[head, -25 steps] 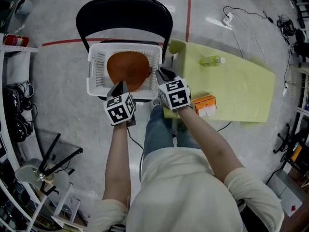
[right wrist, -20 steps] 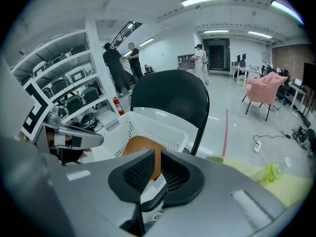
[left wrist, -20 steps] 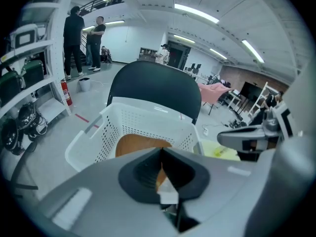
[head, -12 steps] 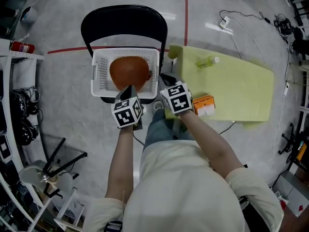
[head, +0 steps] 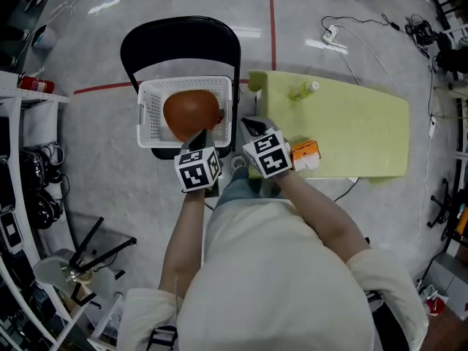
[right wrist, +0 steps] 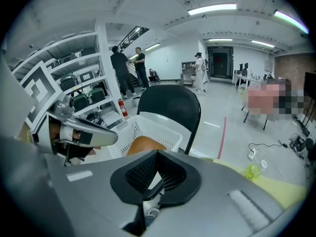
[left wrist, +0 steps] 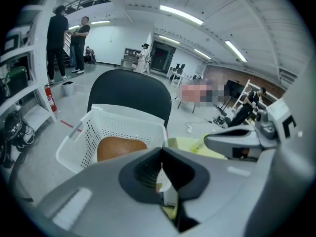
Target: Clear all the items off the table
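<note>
A white perforated basket (head: 150,93) sits on a black chair (head: 179,42) with a round brown object (head: 191,112) lying inside it. My left gripper (head: 199,136) hovers at the basket's near rim, shut and empty; in the left gripper view its jaws (left wrist: 161,152) meet with nothing between them. My right gripper (head: 251,126) is beside the basket's near right corner. Its jaws (right wrist: 158,154) have just been closing and now meet with nothing between them. On the yellow-green table (head: 351,130) lie a green bottle (head: 303,91) and an orange box (head: 306,154).
The table stands right of the chair, its near left corner close to my right gripper. Shelving with gear (head: 22,196) lines the left side. Cables (head: 351,31) run over the floor beyond the table. Several people stand far off (left wrist: 69,38).
Both grippers have drawn back from over the basket towards the person and have risen. The brown object stays in the basket.
</note>
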